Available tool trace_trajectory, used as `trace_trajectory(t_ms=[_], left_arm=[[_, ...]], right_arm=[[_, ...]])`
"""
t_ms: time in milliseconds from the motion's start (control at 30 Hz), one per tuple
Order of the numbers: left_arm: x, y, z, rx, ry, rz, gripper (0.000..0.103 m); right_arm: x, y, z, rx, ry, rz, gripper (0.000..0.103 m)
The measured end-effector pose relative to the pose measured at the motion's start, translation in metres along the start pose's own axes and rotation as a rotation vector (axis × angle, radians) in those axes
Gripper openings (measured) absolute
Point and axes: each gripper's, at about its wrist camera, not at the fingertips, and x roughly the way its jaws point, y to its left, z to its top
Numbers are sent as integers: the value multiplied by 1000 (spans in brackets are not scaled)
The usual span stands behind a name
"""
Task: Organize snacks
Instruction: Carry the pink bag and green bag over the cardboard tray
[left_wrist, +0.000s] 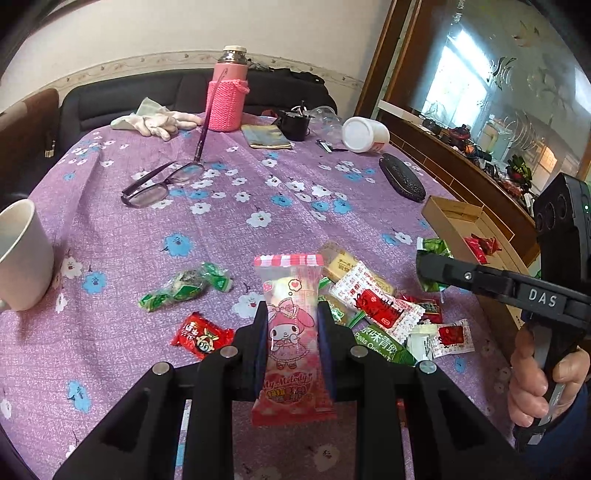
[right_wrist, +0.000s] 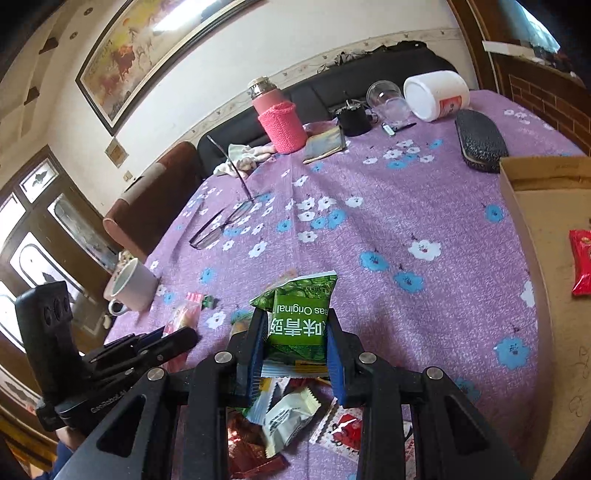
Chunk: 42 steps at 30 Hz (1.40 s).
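The pink My Melody packet (left_wrist: 291, 332) stood upright, pinched between the pads of the left gripper (left_wrist: 291, 334) just above the purple flowered surface (left_wrist: 221, 229), while the green peas packet (right_wrist: 301, 317) (its print upside down in that view) was clamped in the right gripper (right_wrist: 297, 347) over the loose snack pile (left_wrist: 388, 310). A cardboard box (left_wrist: 448, 225) holding red packets sat just beside the pile, with a white mug (left_wrist: 22, 254), glasses (left_wrist: 162, 184) and a pink flask (left_wrist: 227, 96) farther off.
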Motion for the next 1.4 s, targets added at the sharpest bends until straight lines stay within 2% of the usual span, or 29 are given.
trace_trajectory(t_ms=[300, 600, 833, 1033, 1133, 1400], left_arm=[[-2, 3, 0, -23, -5, -10, 23], [-3, -4, 0, -6, -6, -40, 23], [-6, -16, 1, -15, 4, -64, 23], [-8, -57, 12, 27, 24, -92, 23], [-3, -92, 23, 68, 28, -133, 23], [42, -201, 37, 100, 85, -314, 23]], right_arm=[[-8, -13, 5, 58, -25, -1, 32], [-33, -37, 21, 130, -102, -18, 32], [-58, -77, 33, 240, -149, -92, 32], [-94, -121, 38, 375, -223, -127, 32], [-108, -141, 37, 437, -241, -122, 32], [-131, -189, 33, 579, -230, -159, 32]])
